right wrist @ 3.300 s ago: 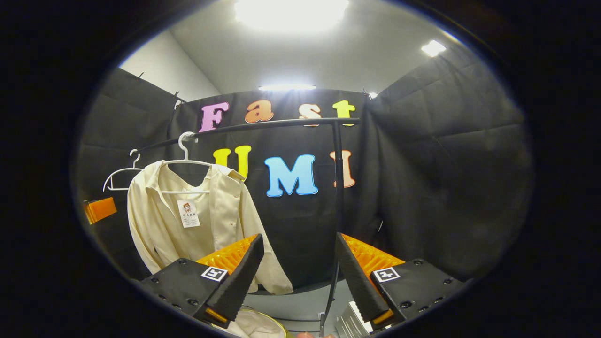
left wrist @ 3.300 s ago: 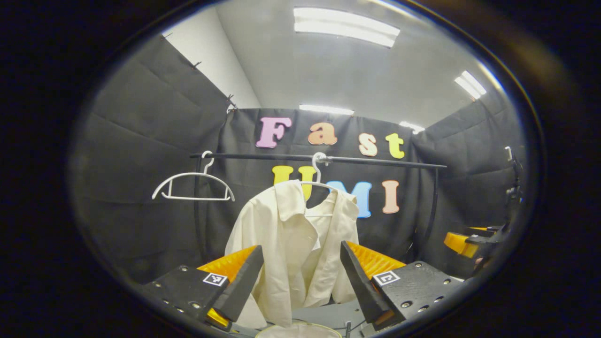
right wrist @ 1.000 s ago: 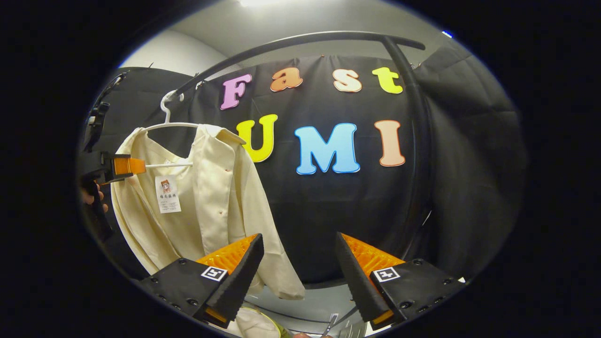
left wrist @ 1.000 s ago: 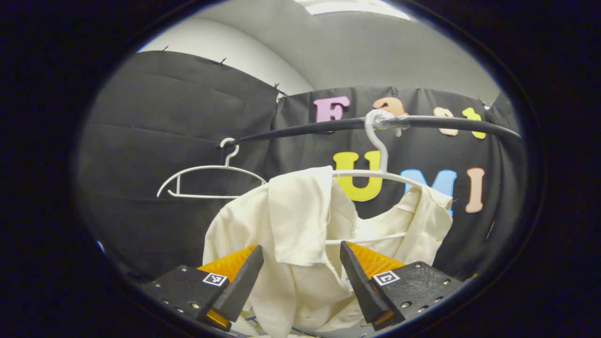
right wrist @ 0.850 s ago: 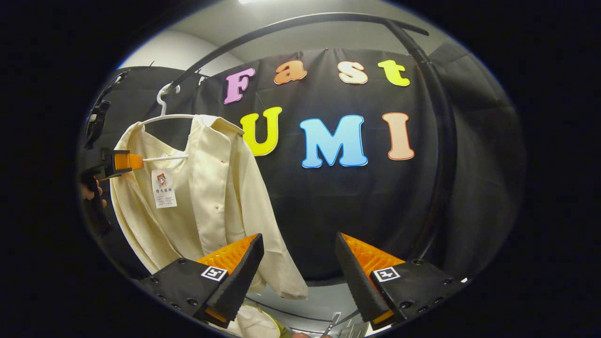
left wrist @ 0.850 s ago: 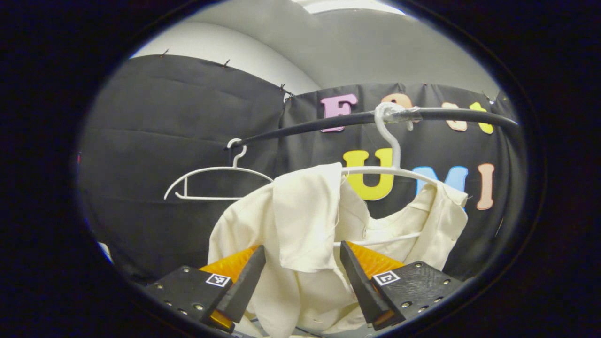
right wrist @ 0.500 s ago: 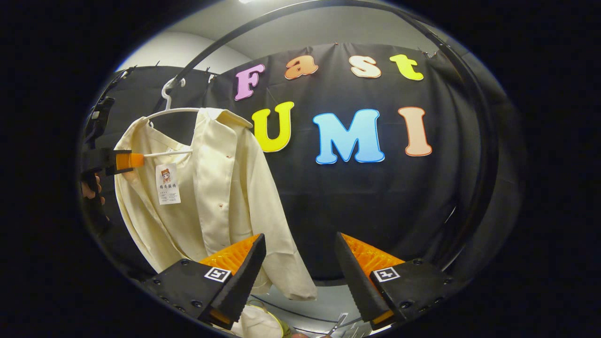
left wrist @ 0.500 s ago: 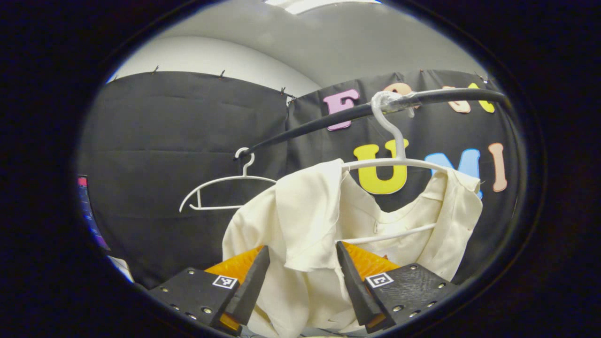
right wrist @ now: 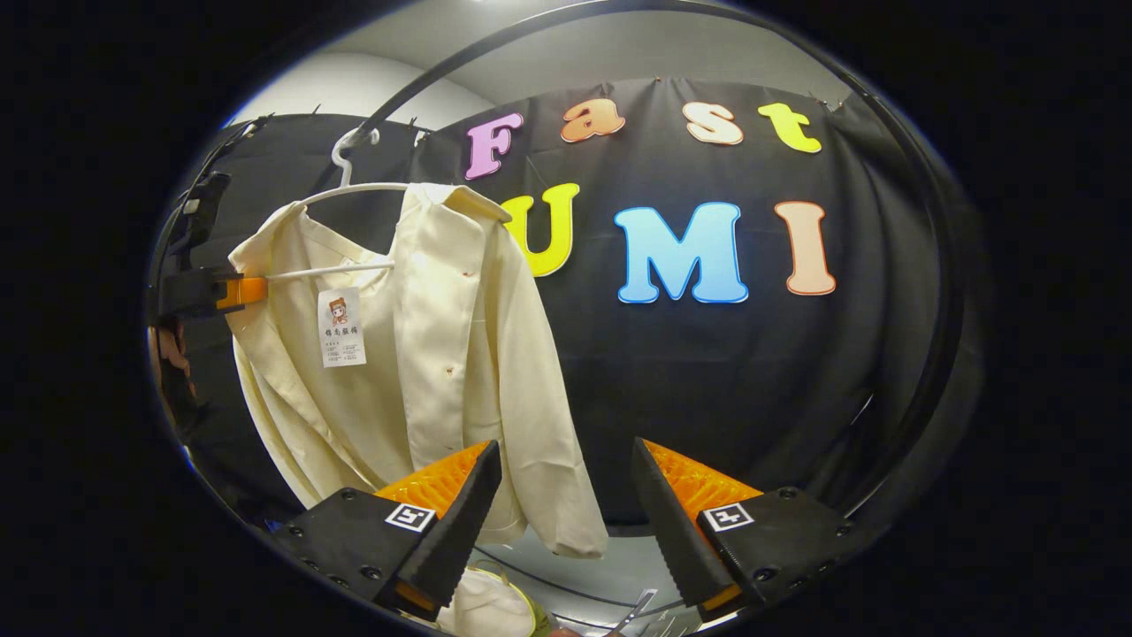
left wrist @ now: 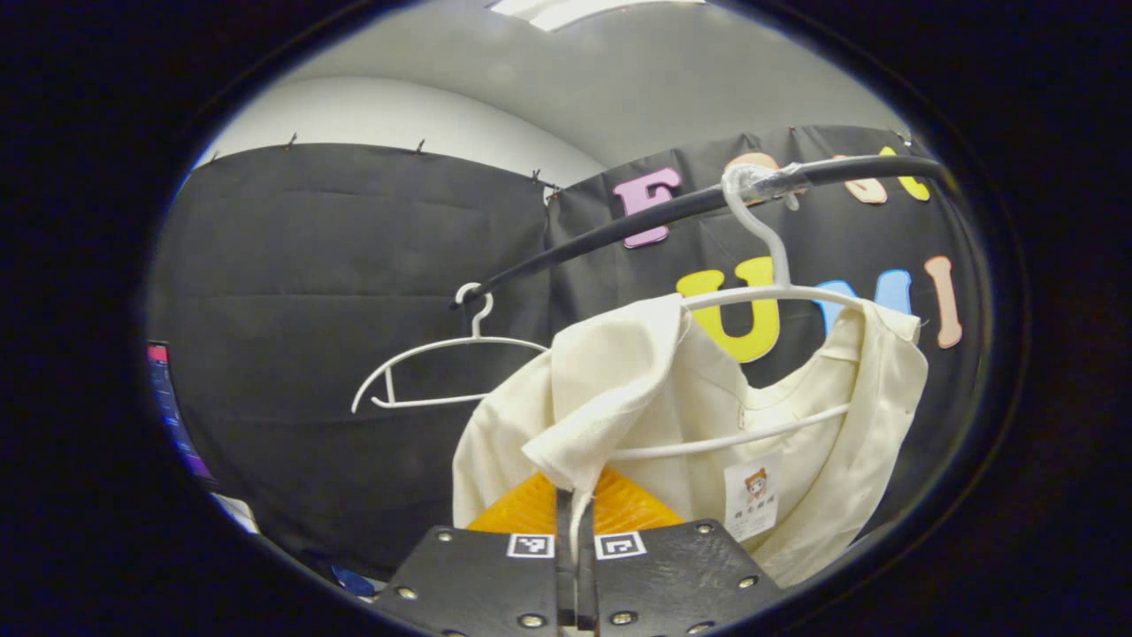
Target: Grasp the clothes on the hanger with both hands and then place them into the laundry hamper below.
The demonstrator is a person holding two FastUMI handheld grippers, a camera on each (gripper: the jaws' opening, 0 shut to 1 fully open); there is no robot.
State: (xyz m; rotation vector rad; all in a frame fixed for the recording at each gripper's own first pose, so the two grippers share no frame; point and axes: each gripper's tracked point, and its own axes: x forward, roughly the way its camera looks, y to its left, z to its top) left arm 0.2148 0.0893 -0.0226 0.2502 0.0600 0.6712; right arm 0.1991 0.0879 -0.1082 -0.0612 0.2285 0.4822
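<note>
The jaws of the left gripper (left wrist: 573, 531) are pressed together on a fold of the cream shirt (left wrist: 672, 398), pinching the cloth at the shirt's left shoulder edge so it bunches into a point between them. The jaws of the right gripper (right wrist: 564, 504) stand wide apart with nothing between them, low and near, to the right of the shirt's hanging hem.

The shirt hangs on a white hanger (left wrist: 778, 292) hooked over the black rail (left wrist: 619, 232), with its paper tag (right wrist: 340, 327) showing inside the open front. A second, bare white hanger (left wrist: 442, 372) hangs farther left on the same rail. In the right gripper view the left gripper (right wrist: 221, 292) meets the shirt at its far left edge, beside the hanger's lower bar. Below the right gripper, pale cloth lies inside the yellow-green rim of the laundry hamper (right wrist: 531, 609).
</note>
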